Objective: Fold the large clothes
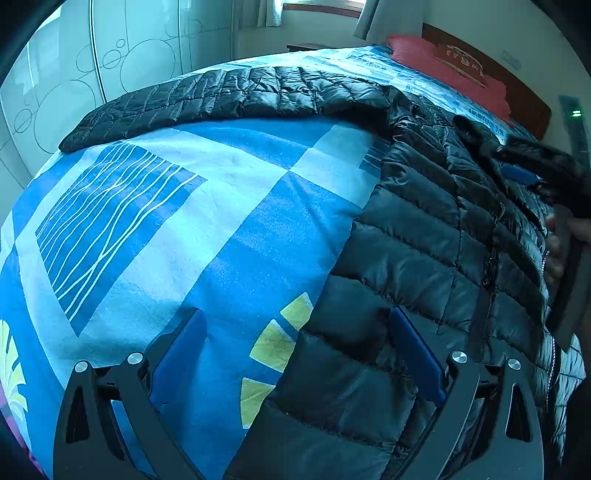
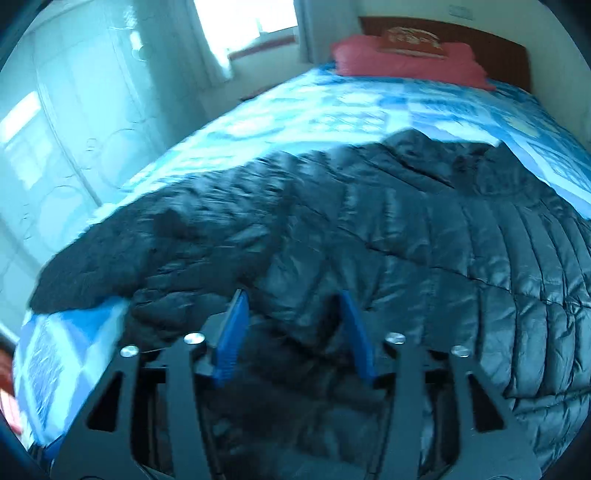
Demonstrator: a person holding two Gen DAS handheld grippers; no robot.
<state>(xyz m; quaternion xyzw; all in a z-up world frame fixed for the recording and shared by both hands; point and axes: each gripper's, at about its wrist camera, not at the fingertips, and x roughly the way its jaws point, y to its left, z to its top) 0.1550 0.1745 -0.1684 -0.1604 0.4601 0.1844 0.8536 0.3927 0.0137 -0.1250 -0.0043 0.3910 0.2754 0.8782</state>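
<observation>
I see the black puffer jacket (image 1: 424, 229) spread on the bed (image 1: 207, 221). My left gripper (image 1: 297, 354) has fingers wide over its edge; my right gripper (image 2: 295, 332), fingers apart, hangs above it.

Bed (image 1: 221, 206), covered by a blue patchwork bedspread (image 2: 354, 107) with pale squares, white wavy-line panels and yellow-green leaf shapes. At the head end, a red pillow (image 1: 447, 70) with a darker embroidered cushion (image 2: 410, 42) on top, set against a dark wooden headboard (image 2: 513, 55). Along the far side, white wardrobe doors (image 1: 110, 66) with circle line decoration, beside a window (image 2: 243, 22) with pale curtains (image 1: 269, 11).
</observation>
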